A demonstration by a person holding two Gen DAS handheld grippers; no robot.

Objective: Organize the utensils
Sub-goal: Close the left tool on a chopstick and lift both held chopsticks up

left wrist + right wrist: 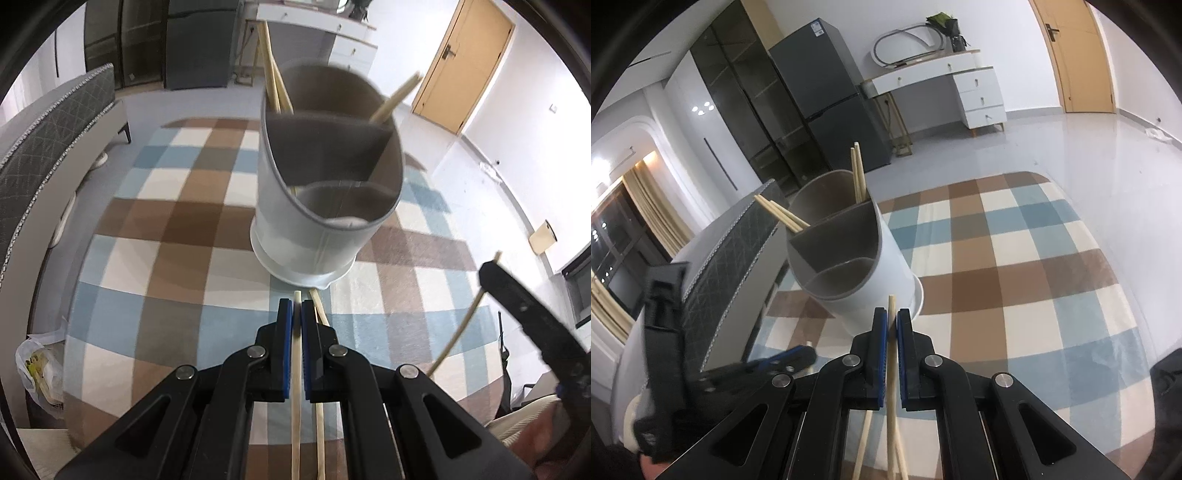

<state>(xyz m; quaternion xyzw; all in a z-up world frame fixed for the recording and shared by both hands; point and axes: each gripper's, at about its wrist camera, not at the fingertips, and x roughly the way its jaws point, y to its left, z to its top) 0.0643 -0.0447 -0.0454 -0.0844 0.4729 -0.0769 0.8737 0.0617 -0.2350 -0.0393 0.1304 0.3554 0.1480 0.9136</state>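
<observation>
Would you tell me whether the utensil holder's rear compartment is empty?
No. Chopsticks stand in the utensil holder's rear compartment, with more leaning out.

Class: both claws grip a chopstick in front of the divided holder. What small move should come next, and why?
Probably lift the right claw so its chopstick clears the holder rim: the tip sits below it, and the back compartment already holds chopsticks.

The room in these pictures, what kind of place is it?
Probably a lived-in flat, a combined living and bedroom space: a checked rug covers the floor, a dark fridge stands by the wall, and a white dressing table with drawers sits beyond it.
</observation>
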